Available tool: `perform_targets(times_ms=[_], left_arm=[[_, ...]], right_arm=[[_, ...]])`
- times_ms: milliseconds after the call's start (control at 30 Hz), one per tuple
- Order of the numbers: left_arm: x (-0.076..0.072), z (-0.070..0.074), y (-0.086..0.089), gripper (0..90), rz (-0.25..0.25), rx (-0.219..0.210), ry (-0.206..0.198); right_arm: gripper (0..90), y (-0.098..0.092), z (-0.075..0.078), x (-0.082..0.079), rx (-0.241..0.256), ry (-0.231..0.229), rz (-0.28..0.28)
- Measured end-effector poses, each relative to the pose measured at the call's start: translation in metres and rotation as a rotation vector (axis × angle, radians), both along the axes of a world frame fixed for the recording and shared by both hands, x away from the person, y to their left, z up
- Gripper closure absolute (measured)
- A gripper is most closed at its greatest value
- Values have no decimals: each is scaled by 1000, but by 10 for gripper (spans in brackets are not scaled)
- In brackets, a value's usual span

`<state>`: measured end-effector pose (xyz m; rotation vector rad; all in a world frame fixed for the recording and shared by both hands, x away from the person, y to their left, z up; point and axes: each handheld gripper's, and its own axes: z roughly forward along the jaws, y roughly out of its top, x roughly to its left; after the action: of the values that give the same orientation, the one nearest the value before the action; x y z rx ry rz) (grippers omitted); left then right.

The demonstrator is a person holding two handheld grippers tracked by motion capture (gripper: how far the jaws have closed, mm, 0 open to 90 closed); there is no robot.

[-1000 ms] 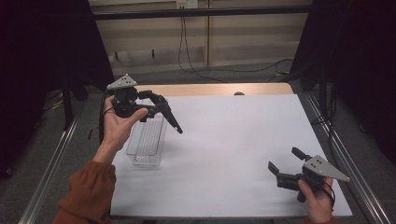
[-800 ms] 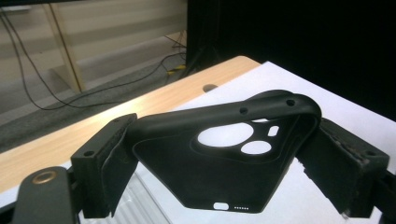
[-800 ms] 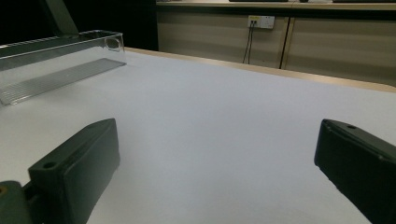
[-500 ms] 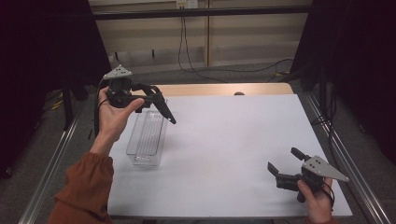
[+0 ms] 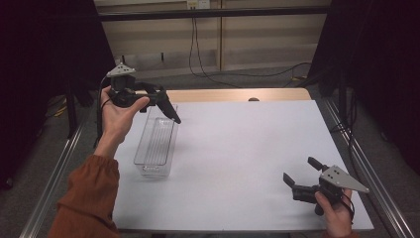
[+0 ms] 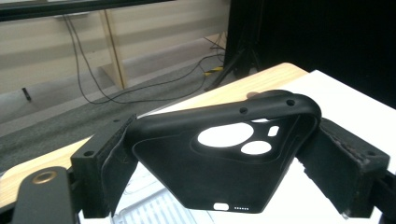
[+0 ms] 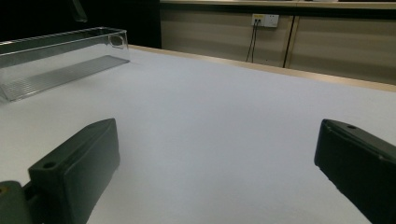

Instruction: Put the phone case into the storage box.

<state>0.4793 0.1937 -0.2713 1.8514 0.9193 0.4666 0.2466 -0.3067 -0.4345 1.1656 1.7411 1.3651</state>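
Black phone case [image 6: 219,158] clamped in left gripper [image 5: 166,106] above clear tray [image 5: 156,144], lower edge cut off. Right gripper [image 5: 302,173] jaws wide apart, holding nothing.

White table [image 5: 237,148], wood far edge — wall outlet [image 7: 265,19], cables behind.

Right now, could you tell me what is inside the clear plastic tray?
The clear plastic tray looks empty, showing just its ribbed floor. The left claw, gripping a black phone case, hides part of the far end.
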Motion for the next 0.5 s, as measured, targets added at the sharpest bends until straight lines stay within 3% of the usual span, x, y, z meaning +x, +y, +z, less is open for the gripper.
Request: perform_targets(times_ms=[200, 500], left_arm=[[8, -2, 3, 149, 31, -14, 4], [18, -6, 1, 149, 76, 25, 6]], right_arm=[[0, 0, 0, 0, 4, 0, -3], [0, 0, 0, 0, 7, -2, 0]])
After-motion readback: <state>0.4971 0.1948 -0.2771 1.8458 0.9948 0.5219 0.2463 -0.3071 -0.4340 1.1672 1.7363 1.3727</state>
